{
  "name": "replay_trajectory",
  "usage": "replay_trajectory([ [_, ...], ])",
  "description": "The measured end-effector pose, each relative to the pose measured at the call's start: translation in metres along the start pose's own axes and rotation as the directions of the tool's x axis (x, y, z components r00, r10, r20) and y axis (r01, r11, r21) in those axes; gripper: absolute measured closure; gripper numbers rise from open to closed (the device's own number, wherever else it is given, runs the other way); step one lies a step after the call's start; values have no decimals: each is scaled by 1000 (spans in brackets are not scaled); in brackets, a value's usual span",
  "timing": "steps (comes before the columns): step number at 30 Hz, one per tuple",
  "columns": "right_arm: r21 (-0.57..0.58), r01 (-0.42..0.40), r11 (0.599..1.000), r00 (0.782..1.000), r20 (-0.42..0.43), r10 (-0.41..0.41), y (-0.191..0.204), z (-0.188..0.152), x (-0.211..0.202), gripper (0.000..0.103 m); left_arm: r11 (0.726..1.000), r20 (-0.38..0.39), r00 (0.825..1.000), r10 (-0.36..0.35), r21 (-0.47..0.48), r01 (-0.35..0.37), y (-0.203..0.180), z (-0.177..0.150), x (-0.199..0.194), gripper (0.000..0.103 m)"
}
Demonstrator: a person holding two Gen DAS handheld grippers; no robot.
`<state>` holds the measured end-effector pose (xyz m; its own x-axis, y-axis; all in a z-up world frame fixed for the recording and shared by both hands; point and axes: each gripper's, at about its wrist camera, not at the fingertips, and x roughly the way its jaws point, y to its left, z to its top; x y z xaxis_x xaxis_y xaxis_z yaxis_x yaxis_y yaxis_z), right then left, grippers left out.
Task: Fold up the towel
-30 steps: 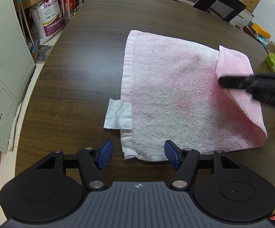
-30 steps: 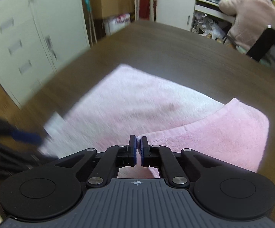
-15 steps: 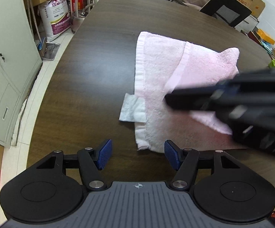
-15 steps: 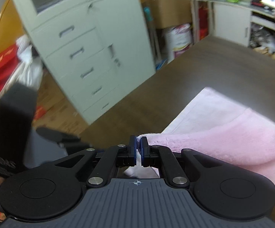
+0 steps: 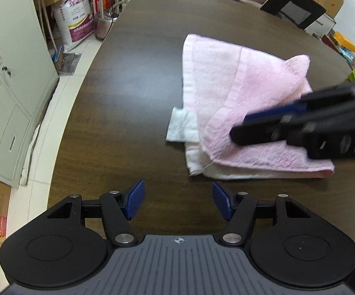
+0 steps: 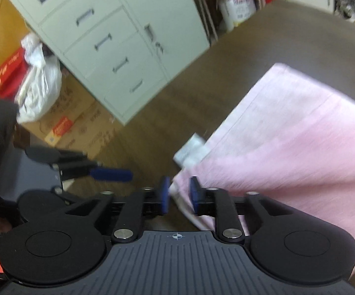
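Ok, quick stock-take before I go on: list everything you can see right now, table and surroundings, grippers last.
towel: one, pink, folded over on the table, right of centre.
label: one, white, sticking out from the towel's left edge.
table: one, dark brown wood, under the towel.
cabinet: one, pale grey-green with drawers, beside the table.
sack: one, white with purple print, on the floor past the table's far left corner.
cardboard boxes: several, brown, on the floor by the cabinet.
plastic bag: one, white, on the boxes.
chair: one, black, at the far side of the table.
left gripper: black, blue fingers, open, just short of the towel's near edge.
right gripper: black, blue fingers, parted around the towel's corner.
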<state>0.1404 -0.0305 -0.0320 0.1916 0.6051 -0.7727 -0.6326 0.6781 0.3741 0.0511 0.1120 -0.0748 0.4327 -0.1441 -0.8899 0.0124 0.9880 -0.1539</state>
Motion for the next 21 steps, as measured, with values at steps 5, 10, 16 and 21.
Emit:
replay_trajectory([
  [5,43,151,988,987,53,-153,-35,11,-23,70,1000,43,999,-22,22,21,-13,16,-4,38],
  [10,115,248,962,963,82,-258,-82,21,-32,70,999,40,999,-17,32,16,-21,30,6,38],
  [16,127,260,957,960,71,-270,-125,41,-12,70,1000,6,1000,12,15,-12,-27,33,23,38],
  [21,57,286,956,956,56,-289,-138,50,14,70,999,-28,999,38,-33,-39,-26,33,32,38],
])
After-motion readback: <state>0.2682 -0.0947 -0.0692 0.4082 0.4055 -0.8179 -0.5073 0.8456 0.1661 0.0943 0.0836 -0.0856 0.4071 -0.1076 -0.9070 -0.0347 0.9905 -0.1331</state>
